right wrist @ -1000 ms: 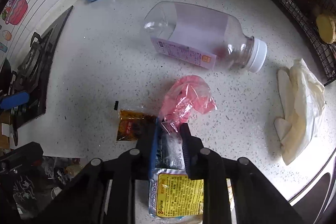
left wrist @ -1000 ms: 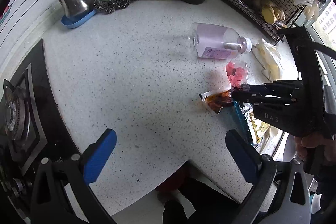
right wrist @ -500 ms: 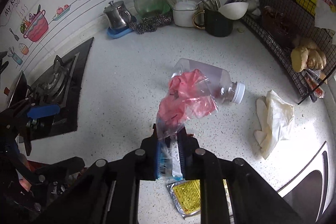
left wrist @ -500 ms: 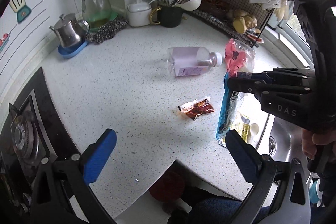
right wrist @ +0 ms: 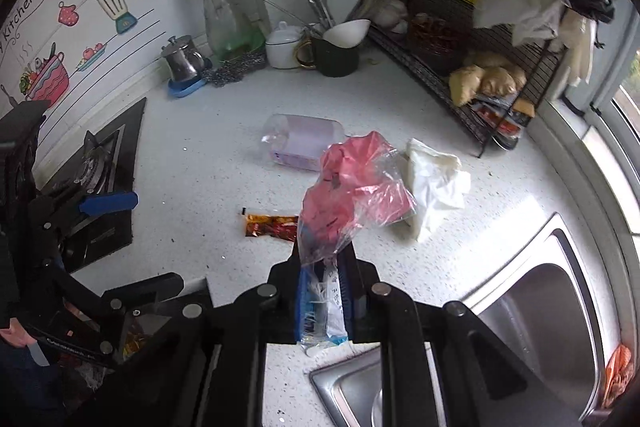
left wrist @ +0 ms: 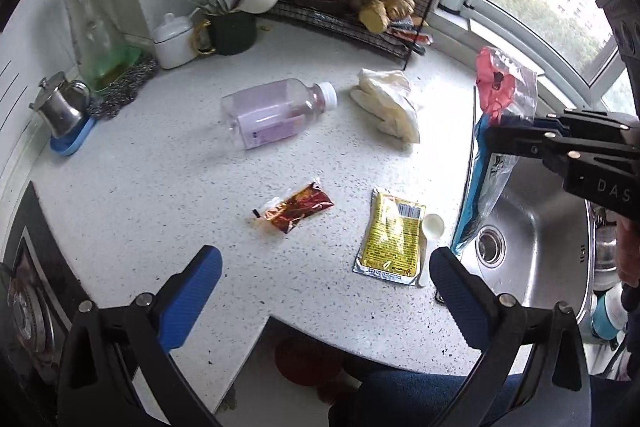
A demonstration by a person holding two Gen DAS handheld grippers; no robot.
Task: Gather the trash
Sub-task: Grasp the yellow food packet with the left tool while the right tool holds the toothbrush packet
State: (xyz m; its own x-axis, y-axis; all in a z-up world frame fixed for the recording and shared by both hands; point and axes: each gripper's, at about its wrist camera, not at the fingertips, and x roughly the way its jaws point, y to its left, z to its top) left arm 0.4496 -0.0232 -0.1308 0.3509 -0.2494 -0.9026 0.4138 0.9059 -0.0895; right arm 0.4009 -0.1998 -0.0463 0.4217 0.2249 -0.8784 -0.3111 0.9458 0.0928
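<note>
Plastic wrapper bundle [right wrist: 352, 195], clear film with pink inside and a blue-edged packet below it, hangs clear of the desk [left wrist: 160, 163], pinched in the right tongs [right wrist: 324, 291], whose jaws are nearly closed on it. Seen from the left wrist, the bundle's long axis runs roughly vertical, the pink end above the jaws and the blue tail dangling over the desk edge beside the sink [left wrist: 536, 227]. Left tongs [left wrist: 320, 287] stand wide with nothing between the pads, poised above the near desk edge. Remaining litter on the desk: red sauce sachet [left wrist: 298, 206], yellow seasoning packet [left wrist: 390, 237] with a white plastic spoon [left wrist: 430, 235] just beside it, and, farther back, a clear bottle [left wrist: 276, 115] lying on its side. Judgement: the sachet and yellow packet lie just ahead of the left tongs, so the free left hand is better placed for either. No bin identifiable with certainty in either view.
</note>
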